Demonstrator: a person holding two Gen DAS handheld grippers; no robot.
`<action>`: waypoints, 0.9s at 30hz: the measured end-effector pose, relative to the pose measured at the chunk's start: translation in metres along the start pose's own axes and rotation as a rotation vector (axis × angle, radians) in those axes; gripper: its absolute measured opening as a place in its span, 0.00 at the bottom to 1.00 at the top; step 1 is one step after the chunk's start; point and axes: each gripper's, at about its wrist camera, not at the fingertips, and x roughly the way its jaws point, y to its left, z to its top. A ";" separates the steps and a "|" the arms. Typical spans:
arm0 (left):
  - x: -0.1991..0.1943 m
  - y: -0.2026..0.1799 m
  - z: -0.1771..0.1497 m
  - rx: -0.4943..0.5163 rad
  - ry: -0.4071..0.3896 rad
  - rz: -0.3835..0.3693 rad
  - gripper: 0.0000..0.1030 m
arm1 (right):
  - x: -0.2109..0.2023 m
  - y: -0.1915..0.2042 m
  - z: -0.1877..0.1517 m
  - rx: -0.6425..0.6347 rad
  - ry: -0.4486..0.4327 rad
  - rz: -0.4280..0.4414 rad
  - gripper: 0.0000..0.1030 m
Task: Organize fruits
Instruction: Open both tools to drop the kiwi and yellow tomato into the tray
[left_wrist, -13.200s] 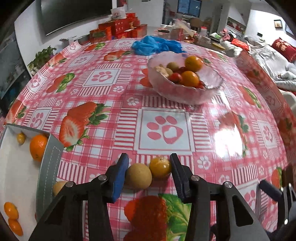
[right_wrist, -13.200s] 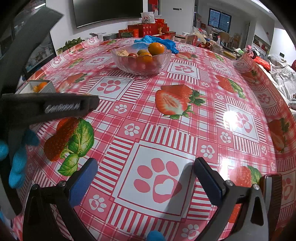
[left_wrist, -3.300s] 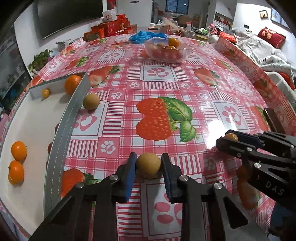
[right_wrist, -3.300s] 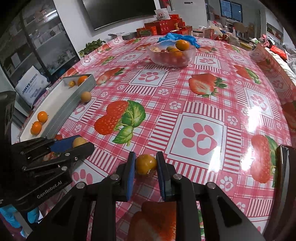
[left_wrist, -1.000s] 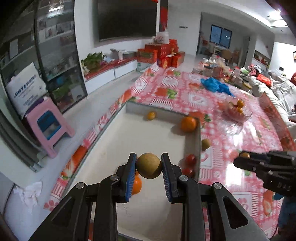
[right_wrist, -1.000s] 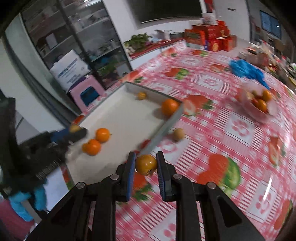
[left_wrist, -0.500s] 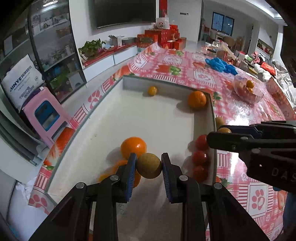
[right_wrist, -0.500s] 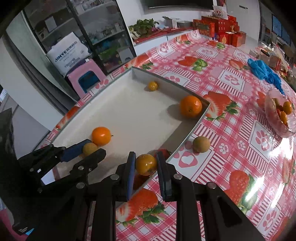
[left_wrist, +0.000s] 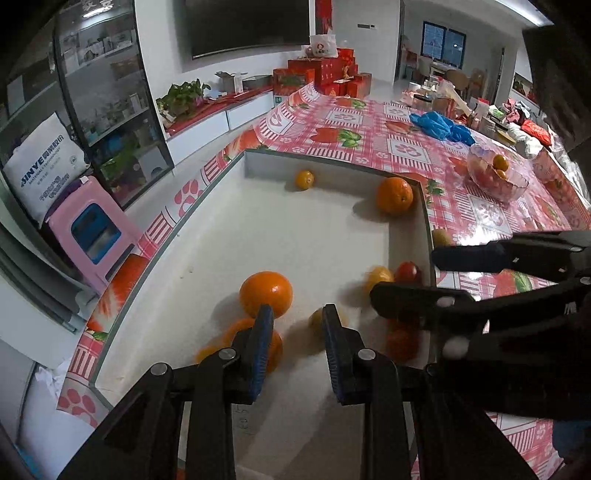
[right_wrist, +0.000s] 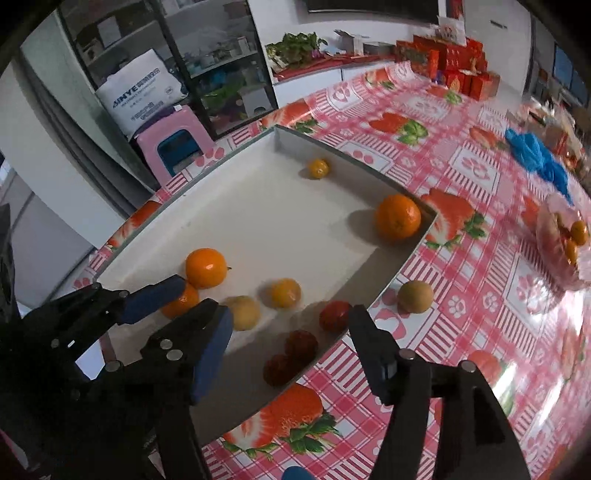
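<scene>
Strawberry tablecloth (right_wrist: 480, 166); centre tray (right_wrist: 277, 221) holds several fruits. Left gripper (left_wrist: 294, 312) slightly apart, empty; right gripper (right_wrist: 288, 325) opening, empty. Brown fruit (right_wrist: 415, 295) outside remains.

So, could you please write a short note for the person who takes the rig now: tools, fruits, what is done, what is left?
Left tool: open and empty. A tan fruit lies just past its tips in the tray.
Right tool: jaws opening, nothing between them. A yellow fruit lies in the tray.
Done: oranges and tomatoes are in the tray.
Left: a brown fruit on the tablecloth beside the tray, and the fruit in the glass bowl.
</scene>
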 end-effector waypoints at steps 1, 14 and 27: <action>0.000 0.000 0.000 0.001 0.001 0.000 0.29 | -0.001 0.001 0.000 -0.003 0.000 0.002 0.68; -0.026 0.000 -0.001 0.031 -0.066 0.027 0.94 | -0.023 -0.007 0.000 0.024 -0.014 -0.017 0.84; -0.039 0.004 -0.011 -0.012 -0.010 0.009 1.00 | -0.031 -0.004 -0.005 0.006 0.003 -0.060 1.00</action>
